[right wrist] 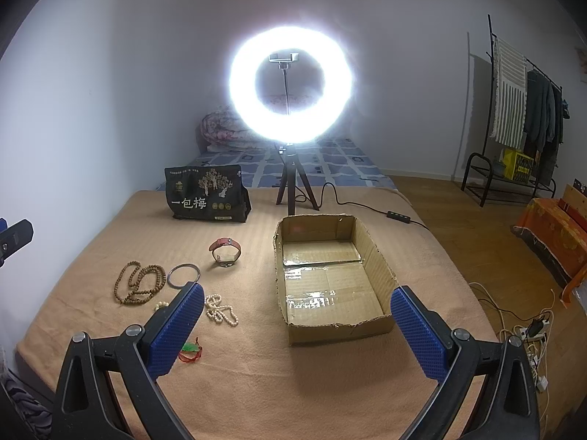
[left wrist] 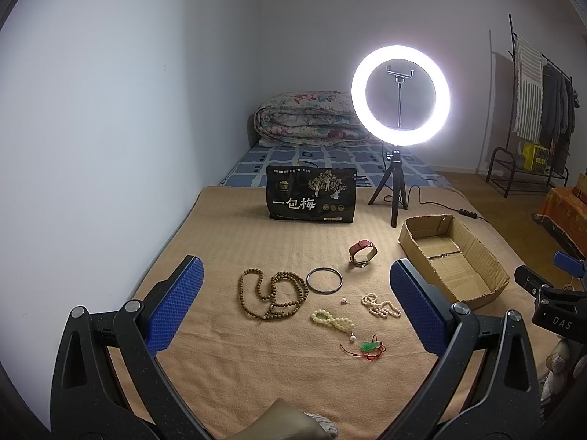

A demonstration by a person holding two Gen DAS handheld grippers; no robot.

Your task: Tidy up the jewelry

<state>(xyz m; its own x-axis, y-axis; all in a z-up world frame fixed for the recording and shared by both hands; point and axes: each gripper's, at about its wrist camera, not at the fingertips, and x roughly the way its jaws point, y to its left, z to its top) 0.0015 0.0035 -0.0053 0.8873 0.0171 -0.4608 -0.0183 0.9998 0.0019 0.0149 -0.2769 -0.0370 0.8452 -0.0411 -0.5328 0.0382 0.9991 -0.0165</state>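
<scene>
Blanket (left wrist: 227, 377): beads (left wrist: 273, 295), bangle (left wrist: 325, 281), watch (left wrist: 362, 253), pearls (left wrist: 379, 305) mid-surface; box (right wrist: 378, 256) at right edge. My left gripper (left wrist: 293, 304) and right gripper (right wrist: 297, 326): wide open, empty.

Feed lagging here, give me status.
Both tools open, left, right, holding nothing. Jewelry loose on blanket; wooden beads nearest left. Cardboard box empty. Nothing obstructing.

Plain white walls (left wrist: 146, 73) meet in a corner behind a bed (left wrist: 330, 161) with a blue checked sheet and a folded quilt (left wrist: 308, 117). A lit ring light (left wrist: 400, 95) glares on its tripod. Right, wood floor (right wrist: 458, 220), a clothes rack (right wrist: 528, 110), perhaps an orange-draped box (right wrist: 550, 234).
</scene>
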